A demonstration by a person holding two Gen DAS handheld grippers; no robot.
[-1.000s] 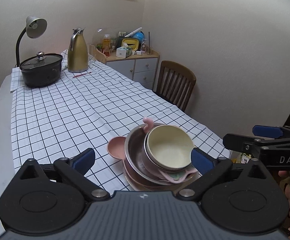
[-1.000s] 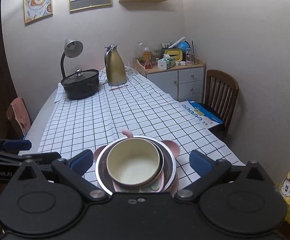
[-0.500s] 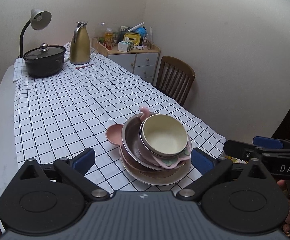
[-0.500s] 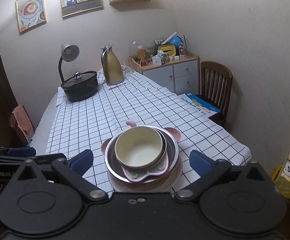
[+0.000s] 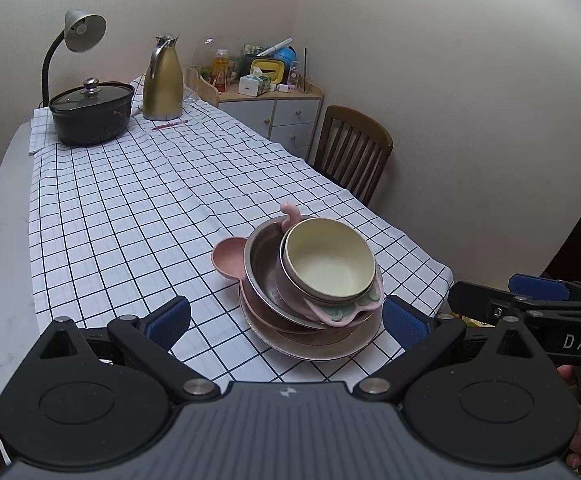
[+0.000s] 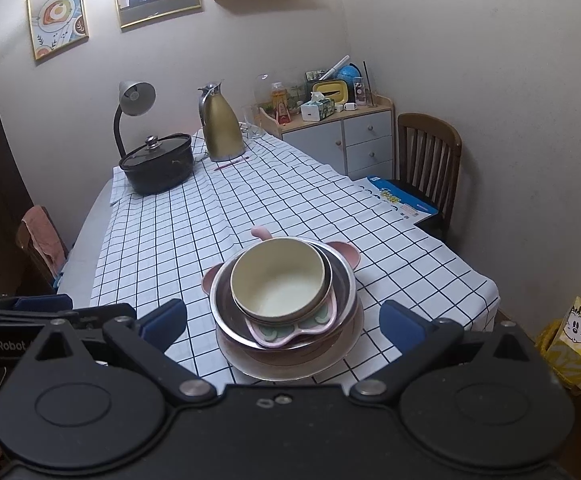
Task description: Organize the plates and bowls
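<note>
Your left tool [image 5: 286, 320] and right tool [image 6: 282, 322] both spread wide and empty, stack of bowls and plates [image 6: 284, 300] on the bench's [image 5: 110, 208] near edge, blue booklet [image 6: 400, 200] only in your right view

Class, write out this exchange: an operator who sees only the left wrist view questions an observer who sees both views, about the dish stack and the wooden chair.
Operator: I see one pink ear left of the steel bowl. Is there another?
Observer: Yes. A second pink ear sticks out from under the bowl's right rim.
Operator: Is the wooden chair seat free?
Observer: No. A blue booklet lies on it, by the tablecloth's edge.
</note>
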